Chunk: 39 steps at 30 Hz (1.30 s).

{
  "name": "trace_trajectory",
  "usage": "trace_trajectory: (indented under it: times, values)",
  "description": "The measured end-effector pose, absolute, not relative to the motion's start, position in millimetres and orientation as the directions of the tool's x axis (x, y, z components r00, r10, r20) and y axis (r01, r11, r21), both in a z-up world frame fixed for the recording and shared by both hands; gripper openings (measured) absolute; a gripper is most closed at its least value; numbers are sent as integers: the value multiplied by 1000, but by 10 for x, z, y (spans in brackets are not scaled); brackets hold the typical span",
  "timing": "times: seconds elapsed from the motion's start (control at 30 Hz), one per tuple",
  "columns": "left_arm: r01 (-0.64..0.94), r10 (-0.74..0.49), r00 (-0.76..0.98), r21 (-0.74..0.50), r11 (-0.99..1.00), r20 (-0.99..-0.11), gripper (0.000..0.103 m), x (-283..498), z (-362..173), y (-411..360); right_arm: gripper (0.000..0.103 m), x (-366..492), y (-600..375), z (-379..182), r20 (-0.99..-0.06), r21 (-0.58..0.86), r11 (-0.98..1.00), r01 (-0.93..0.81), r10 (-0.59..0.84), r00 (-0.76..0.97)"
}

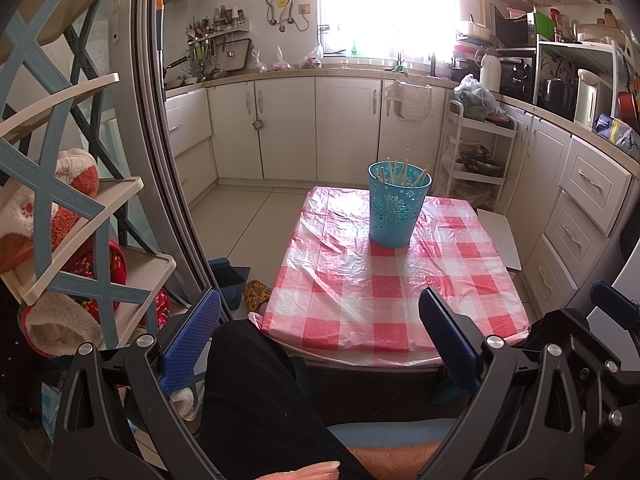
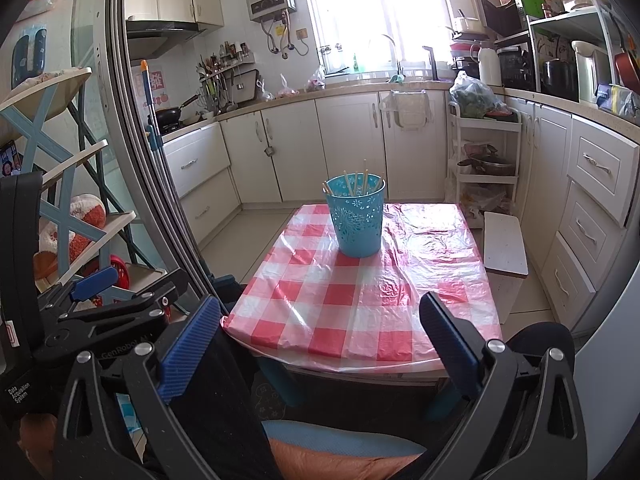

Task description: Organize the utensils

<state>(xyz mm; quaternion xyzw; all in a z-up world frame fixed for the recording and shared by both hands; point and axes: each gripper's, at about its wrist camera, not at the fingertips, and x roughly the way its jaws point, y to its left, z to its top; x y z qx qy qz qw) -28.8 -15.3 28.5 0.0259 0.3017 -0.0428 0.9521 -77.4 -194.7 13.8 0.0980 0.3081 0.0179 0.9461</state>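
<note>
Small bench (image 1: 360, 300) under a red-and-white checked plastic cover, set in a kitchen with cream cabinets. A teal perforated holder (image 1: 396, 208) stands upright on the far half of the bench; pale chopsticks (image 1: 400, 172) lean inside it, tips above the rim. Nothing else lies on the cover. Left gripper (image 1: 320, 312) held low at the near edge of the bench, blue fingers (image 1: 192, 336) spread wide, nothing between them; holder well apart from it. Right gripper (image 2: 320, 316) likewise low at the near edge, fingers (image 2: 448, 344) wide apart and empty. Both views show a dark-clothed leg (image 1: 256, 392) below the grippers. Left wrist view alone shows most of the blue-and-cream shelf rack (image 1: 60, 208) with plush slippers (image 1: 76, 176) on its tiers, and a dustpan (image 1: 230, 280) on the floor beside the bench; the right gripper's blue tip (image 1: 612, 300) just enters at the far right edge. Right wrist view alone shows the body of the left gripper (image 2: 104, 312) at lower left, a range hood (image 2: 164, 36) with a dark pan (image 2: 172, 114) on the stove under it, and the whole top of a white stool (image 2: 504, 244) just beside the bench's right side; in the left view that stool shows only as a slanted sliver. Holder sits right of centre in the left view, left of centre in the right view.
</note>
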Motion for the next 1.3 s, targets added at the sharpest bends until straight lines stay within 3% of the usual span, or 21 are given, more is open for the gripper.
trace_trajectory:
  times: [0.63,0.83,1.03,1.3]
  values:
    - [108,-78,799,15,994,-596,95,-302,216,-82,96,-800,-1933,69,-586,196,980,26,96,805]
    - [178,-220,714,-131,975,-665,95,-96,32,-14,96,-797,-1938,45,-588,195,980,28,94,803]
    - [143,-121,793,-10,990,-597,95,-181,97,-87,96,-749,-1949,11,-600,198,980,30,97,794]
    - [128,-92,747,7,992,-658,95,128,-14,-102,96,-546,-2082,-101,-632,205,977,56,89,770]
